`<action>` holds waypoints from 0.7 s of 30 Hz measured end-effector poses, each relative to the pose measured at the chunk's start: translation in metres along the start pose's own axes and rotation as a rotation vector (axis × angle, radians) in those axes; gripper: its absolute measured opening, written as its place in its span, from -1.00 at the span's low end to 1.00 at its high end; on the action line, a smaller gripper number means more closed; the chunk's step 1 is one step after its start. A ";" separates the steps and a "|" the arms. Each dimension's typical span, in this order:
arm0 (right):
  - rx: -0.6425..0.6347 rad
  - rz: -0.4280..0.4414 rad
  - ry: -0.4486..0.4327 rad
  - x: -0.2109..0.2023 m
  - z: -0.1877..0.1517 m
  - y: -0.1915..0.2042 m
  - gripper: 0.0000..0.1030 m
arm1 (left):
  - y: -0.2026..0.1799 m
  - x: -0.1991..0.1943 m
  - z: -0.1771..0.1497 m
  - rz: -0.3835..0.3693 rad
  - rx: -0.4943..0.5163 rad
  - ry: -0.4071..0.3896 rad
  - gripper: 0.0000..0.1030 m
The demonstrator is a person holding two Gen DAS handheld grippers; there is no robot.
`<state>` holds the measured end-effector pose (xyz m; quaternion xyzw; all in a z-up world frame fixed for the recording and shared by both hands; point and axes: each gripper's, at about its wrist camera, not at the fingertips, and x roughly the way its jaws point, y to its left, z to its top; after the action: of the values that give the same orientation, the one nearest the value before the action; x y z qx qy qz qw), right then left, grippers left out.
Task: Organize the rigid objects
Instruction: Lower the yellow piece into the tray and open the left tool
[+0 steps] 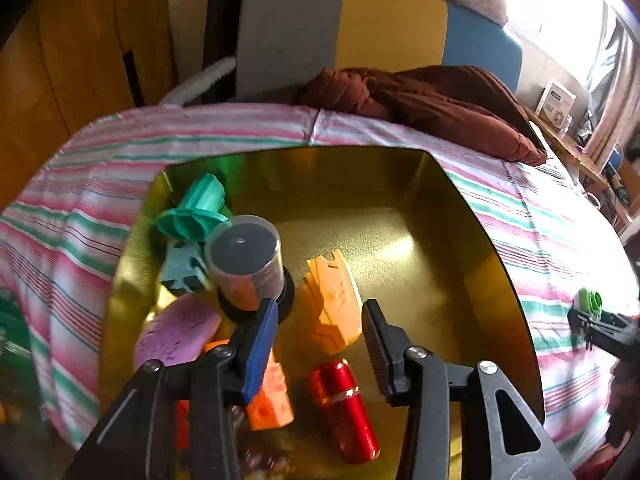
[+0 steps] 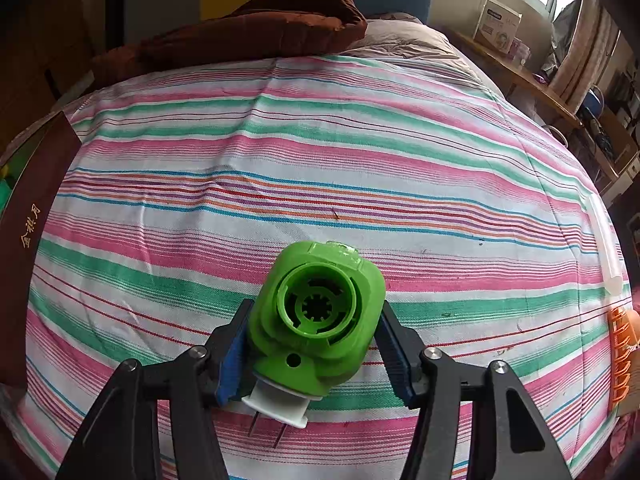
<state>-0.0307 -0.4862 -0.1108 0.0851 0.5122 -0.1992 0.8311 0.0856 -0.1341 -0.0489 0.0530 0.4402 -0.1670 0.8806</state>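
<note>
A gold-lined box (image 1: pixel 480 232) sits on the striped bedsheet (image 1: pixel 120 148). Inside it lie a teal funnel (image 1: pixel 192 212), a clear lidded cylinder (image 1: pixel 244 256), a pale orange shell piece (image 1: pixel 332 304), a red metal cylinder (image 1: pixel 344 408), a purple disc (image 1: pixel 176 332) and an orange block (image 1: pixel 272 400). My left gripper (image 1: pixel 320 308) hangs open above the box floor, and its pads touch nothing. My right gripper (image 2: pixel 316 308) is shut on a green plastic device (image 2: pixel 316 320) with a white base, held just over the sheet. That device (image 1: pixel 588 304) also shows at the right edge of the left wrist view.
A brown quilt (image 2: pixel 240 24) lies bunched at the far end of the bed. An orange ribbed piece (image 2: pixel 622 360) and a white translucent strip (image 2: pixel 604 240) lie at the sheet's right edge. A dark brown lid (image 2: pixel 36 220) with gold lettering stands at the left.
</note>
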 end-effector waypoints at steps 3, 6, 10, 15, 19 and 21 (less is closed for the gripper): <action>-0.006 -0.004 -0.003 0.000 0.000 0.001 0.14 | 0.001 -0.019 -0.009 0.007 0.011 -0.041 -0.07; -0.012 -0.008 -0.008 -0.001 -0.001 0.003 0.14 | 0.000 -0.039 -0.017 0.020 0.037 -0.082 -0.07; -0.026 -0.014 -0.017 -0.001 -0.002 0.004 0.14 | 0.003 -0.061 -0.028 0.036 0.057 -0.124 -0.07; -0.028 -0.012 -0.031 -0.001 -0.004 0.004 0.14 | 0.012 -0.077 -0.036 0.057 0.060 -0.150 -0.01; -0.034 -0.015 -0.047 -0.001 -0.006 0.005 0.14 | 0.023 -0.080 -0.044 0.063 0.037 -0.144 -0.01; -0.032 -0.012 -0.050 -0.001 -0.006 0.004 0.14 | 0.028 -0.081 -0.047 0.071 0.030 -0.139 -0.01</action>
<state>-0.0343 -0.4797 -0.1127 0.0636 0.4951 -0.1979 0.8436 0.0143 -0.0768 -0.0150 0.0702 0.3733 -0.1456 0.9135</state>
